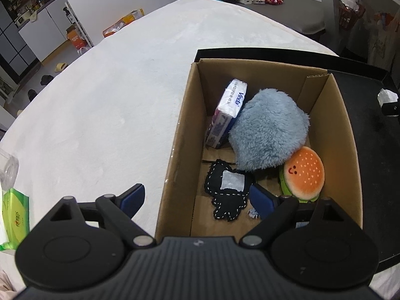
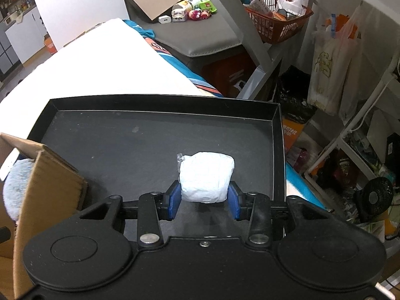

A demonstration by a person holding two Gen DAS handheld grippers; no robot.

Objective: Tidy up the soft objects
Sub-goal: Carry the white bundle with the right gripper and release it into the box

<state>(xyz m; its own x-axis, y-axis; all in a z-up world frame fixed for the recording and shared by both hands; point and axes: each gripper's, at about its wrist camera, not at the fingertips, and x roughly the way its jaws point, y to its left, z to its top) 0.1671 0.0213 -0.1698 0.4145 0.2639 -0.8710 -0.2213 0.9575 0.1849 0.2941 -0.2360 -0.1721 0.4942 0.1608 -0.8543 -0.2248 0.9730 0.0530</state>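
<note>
Over the black tray (image 2: 155,135), the right gripper (image 2: 204,198) has its blue pads (image 2: 173,200) pressed against both sides of a white wrapped bundle (image 2: 207,177), so it is clamped on it; whether the bundle rests on the tray floor or is just off it I cannot tell. The gripper points toward the tray's far rim, tilted down.

Left of it, the left gripper (image 1: 197,200) has its jaws spread wide and grips nothing. It straddles the left wall of the cardboard box (image 1: 175,155): one finger is outside over the white cloth-covered table (image 1: 112,87), the other inside, just beside a black felt piece (image 1: 228,191) with white stitching.

The box stands on the table at the tray's left edge. Inside it, from largest to smallest, lie a blue-grey furry plush (image 1: 268,131) in the middle, a Vinda tissue pack (image 1: 226,113) leaning on the left wall and touching the plush, the felt piece on the near floor, and a small hamburger plush (image 1: 303,173) at the right wall, against the furry plush.

A green tissue pack (image 1: 15,215) lies at the table's near left edge.
</note>
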